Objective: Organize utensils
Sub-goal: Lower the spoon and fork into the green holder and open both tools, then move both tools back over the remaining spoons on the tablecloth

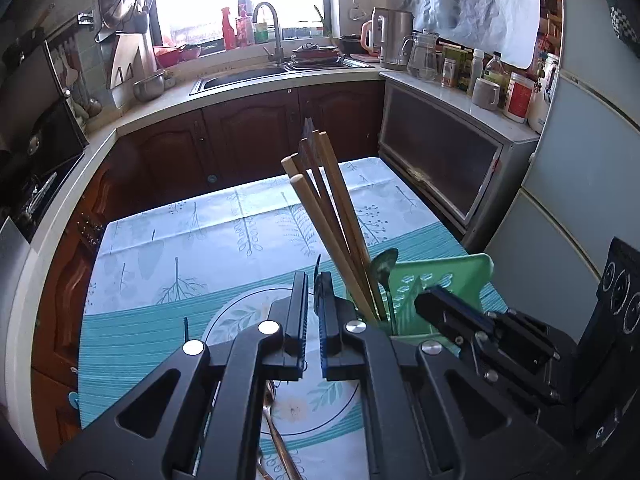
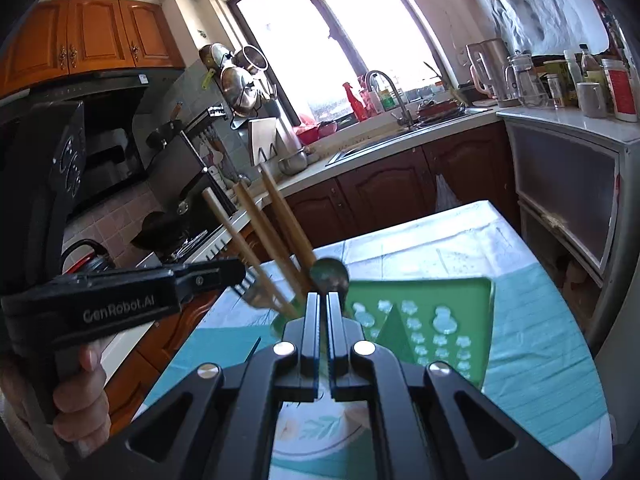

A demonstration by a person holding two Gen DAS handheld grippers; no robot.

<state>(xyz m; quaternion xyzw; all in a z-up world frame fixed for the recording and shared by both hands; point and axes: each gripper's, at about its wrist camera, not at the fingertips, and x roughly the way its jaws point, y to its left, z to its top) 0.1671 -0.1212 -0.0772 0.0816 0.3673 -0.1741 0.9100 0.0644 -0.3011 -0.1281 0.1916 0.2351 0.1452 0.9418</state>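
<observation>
A green slotted utensil holder [image 1: 448,276] [image 2: 440,320] stands on the table to the right. Several wooden chopsticks [image 1: 336,216] [image 2: 280,216] lean out of it, next to a metal spoon [image 1: 384,264] [image 2: 330,276] standing bowl up. A fork [image 2: 252,294] shows its tines at the holder's left corner. My left gripper [image 1: 314,280] [image 2: 236,270] hovers left of the holder, jaws together, with nothing seen between them. My right gripper [image 2: 323,296] [image 1: 424,300] is shut, and the spoon's bowl sits just past its tips. Another spoon [image 1: 276,432] lies on a plate [image 1: 240,312] under my left gripper.
The table wears a teal and white leaf-print cloth [image 1: 180,240]. A metal cabinet [image 1: 440,160] and a fridge [image 1: 580,200] stand close on the right. Dark wood cupboards and a sink [image 1: 240,78] run along the back. A hand [image 2: 80,400] holds the left gripper's handle.
</observation>
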